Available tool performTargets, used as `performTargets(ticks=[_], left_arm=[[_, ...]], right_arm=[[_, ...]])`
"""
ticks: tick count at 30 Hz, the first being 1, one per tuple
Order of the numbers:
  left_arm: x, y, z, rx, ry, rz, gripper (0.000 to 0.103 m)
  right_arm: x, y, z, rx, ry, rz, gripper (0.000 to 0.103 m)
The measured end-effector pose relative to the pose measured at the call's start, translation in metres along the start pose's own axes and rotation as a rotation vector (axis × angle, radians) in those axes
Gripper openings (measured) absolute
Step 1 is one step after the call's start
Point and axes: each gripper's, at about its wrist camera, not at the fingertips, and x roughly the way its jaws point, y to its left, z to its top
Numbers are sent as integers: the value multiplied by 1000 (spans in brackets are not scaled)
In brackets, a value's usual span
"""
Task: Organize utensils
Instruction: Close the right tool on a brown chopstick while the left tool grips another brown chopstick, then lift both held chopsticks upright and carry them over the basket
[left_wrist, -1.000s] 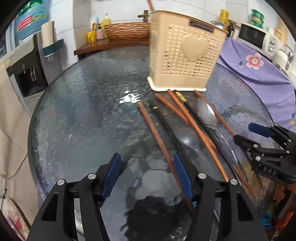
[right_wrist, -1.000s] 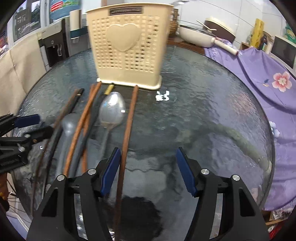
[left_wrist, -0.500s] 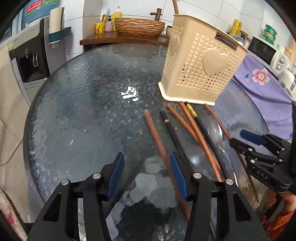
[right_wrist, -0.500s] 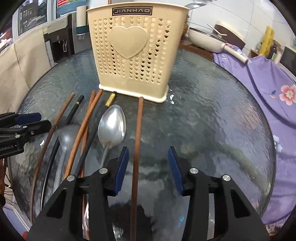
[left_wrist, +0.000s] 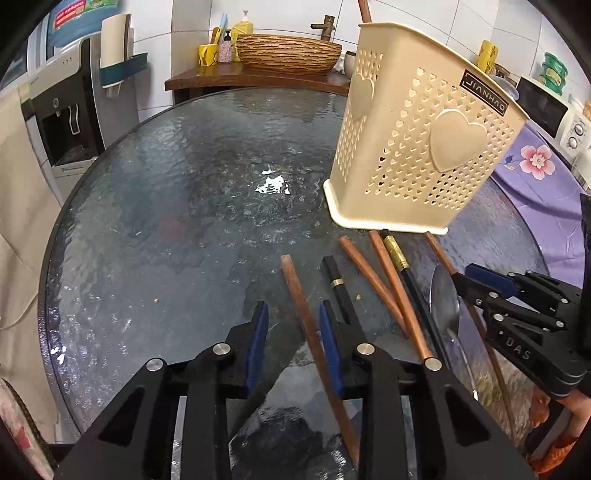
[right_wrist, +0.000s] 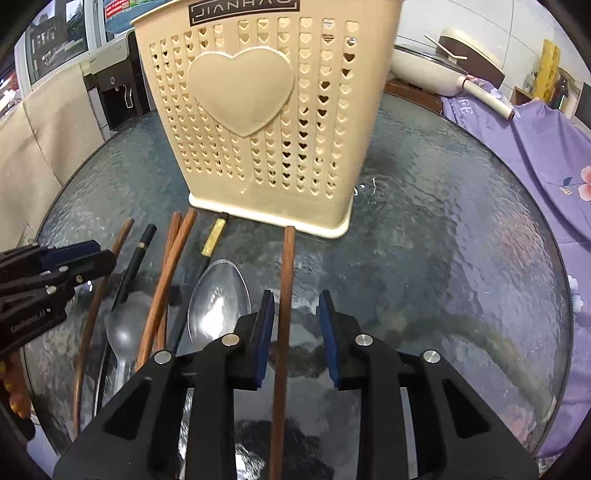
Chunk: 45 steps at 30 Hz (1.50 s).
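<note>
While both claws have just been narrowing, each straddles a wooden chopstick on the glass tabletop (left_wrist: 155, 221). Left claw (left_wrist: 293, 325) and right claw (right_wrist: 297, 314) stand apart, pads not pressing. Left's chopstick (left_wrist: 295, 291) lies by its right pad; right's chopstick (right_wrist: 286, 266) hugs its left pad, before the beige holder (right_wrist: 266, 110).

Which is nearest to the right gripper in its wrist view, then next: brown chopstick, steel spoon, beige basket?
1. Brown chopstick, between the right gripper's open jaws, which have just been closing.
2. Steel spoon, just left.
3. Beige basket, ahead.
</note>
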Motion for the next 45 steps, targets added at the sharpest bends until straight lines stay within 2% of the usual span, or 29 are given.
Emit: performTargets(ticks=[6, 15, 22, 33, 45], left_arm=[[4, 0, 3, -29, -20, 11, 16], [7, 2, 9, -57, -22, 7, 13], [9, 2, 10, -61, -29, 12, 9], [9, -9, 4, -34, -36, 14, 8], [5, -9, 8, -29, -51, 4, 7]], right_arm=[[6, 0, 5, 18, -12, 11, 21], [11, 5, 13, 21, -11, -1, 20], [12, 6, 15, 18, -4, -6, 8], [11, 7, 11, 19, -20, -8, 8], [-5, 0, 11, 26, -59, 40, 7]])
